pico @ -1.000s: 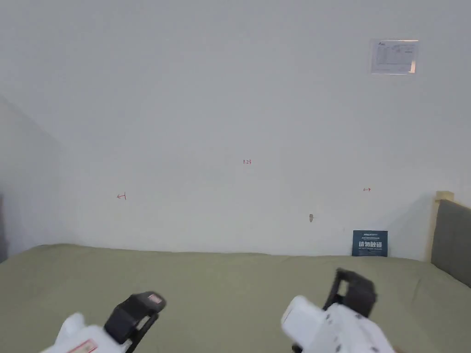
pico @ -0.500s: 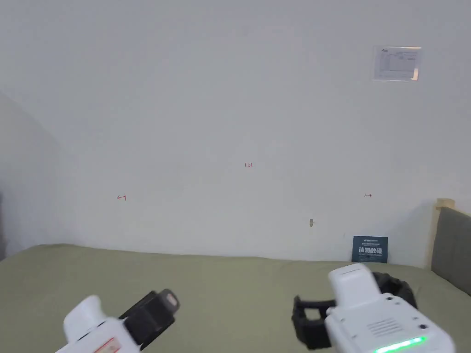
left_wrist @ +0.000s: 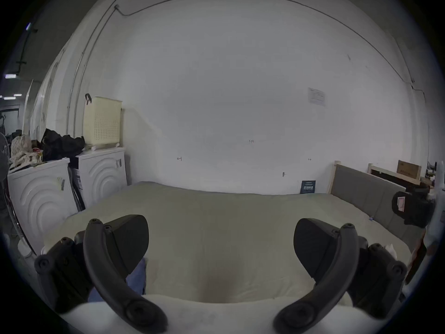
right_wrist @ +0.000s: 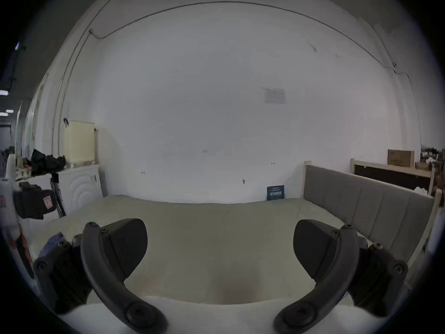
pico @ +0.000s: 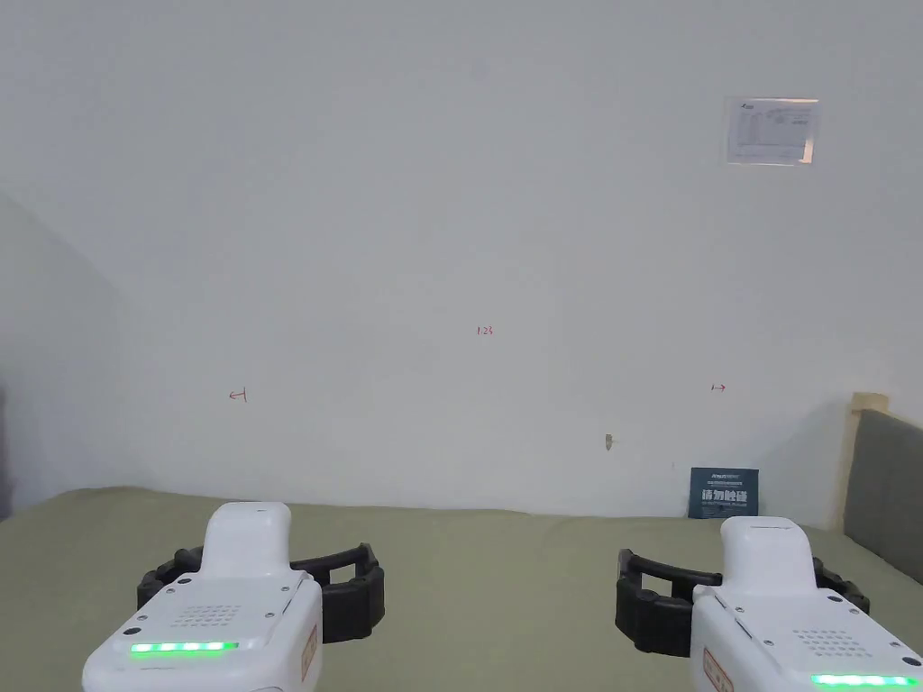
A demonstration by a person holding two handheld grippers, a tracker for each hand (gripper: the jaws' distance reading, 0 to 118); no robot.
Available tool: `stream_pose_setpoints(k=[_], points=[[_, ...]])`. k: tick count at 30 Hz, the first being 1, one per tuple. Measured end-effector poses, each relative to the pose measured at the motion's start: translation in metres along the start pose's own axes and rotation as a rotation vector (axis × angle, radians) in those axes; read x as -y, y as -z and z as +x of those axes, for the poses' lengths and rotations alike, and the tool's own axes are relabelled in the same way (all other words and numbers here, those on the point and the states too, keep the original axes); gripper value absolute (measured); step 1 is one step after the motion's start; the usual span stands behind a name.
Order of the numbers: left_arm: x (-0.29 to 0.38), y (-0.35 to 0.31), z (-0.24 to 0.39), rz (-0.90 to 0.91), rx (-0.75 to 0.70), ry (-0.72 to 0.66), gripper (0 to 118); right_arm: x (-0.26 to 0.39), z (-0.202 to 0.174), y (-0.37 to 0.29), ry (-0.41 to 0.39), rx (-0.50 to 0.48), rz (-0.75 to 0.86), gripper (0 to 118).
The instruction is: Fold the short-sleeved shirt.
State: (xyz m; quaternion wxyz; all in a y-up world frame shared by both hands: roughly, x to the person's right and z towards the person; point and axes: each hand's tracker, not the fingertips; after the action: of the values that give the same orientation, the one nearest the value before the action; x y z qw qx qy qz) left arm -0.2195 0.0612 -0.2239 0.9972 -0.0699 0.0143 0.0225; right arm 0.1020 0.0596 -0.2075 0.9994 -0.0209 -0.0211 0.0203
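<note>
My left gripper (pico: 261, 577) and right gripper (pico: 744, 590) are held level side by side over the olive-green bed sheet (pico: 487, 568), both pointing at the white wall. The left gripper (left_wrist: 220, 243) stands open in its own view, with nothing between the jaws. The right gripper (right_wrist: 220, 243) is likewise open and empty. A patch of blue cloth (left_wrist: 137, 279) lies low at the near left of the bed, partly behind the left jaw; a bluish scrap (right_wrist: 51, 243) is there too. I cannot tell whether it is the shirt.
A grey padded headboard (right_wrist: 361, 199) bounds the bed on the right. Two white washing machines (left_wrist: 101, 175) stand to the left, bearing a cream basket (left_wrist: 102, 121) and a heap of dark clothes (left_wrist: 60, 144). A small blue sign (pico: 724, 492) leans against the wall.
Both grippers have risen and turned level to face the wall side by side, the left one moving up and right. Green light bars now show on both bodies.
</note>
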Motion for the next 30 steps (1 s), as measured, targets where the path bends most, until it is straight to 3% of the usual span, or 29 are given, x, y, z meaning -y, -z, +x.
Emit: stream_pose_setpoints(k=[6, 14, 30], points=[[-0.002, -0.004, 0.008, 0.017, 0.012, 0.058, 118, 0.001, -0.008, -0.002, -0.049, 0.013, 0.005, 118], [-0.003, -0.006, 0.013, 0.017, 0.031, 0.069, 118, 0.002, -0.001, -0.003, 0.009, 0.002, -0.01, 118], [-0.005, -0.005, 0.015, 0.013, 0.027, 0.093, 118, 0.006, -0.003, -0.004, -0.031, 0.007, -0.011, 118]])
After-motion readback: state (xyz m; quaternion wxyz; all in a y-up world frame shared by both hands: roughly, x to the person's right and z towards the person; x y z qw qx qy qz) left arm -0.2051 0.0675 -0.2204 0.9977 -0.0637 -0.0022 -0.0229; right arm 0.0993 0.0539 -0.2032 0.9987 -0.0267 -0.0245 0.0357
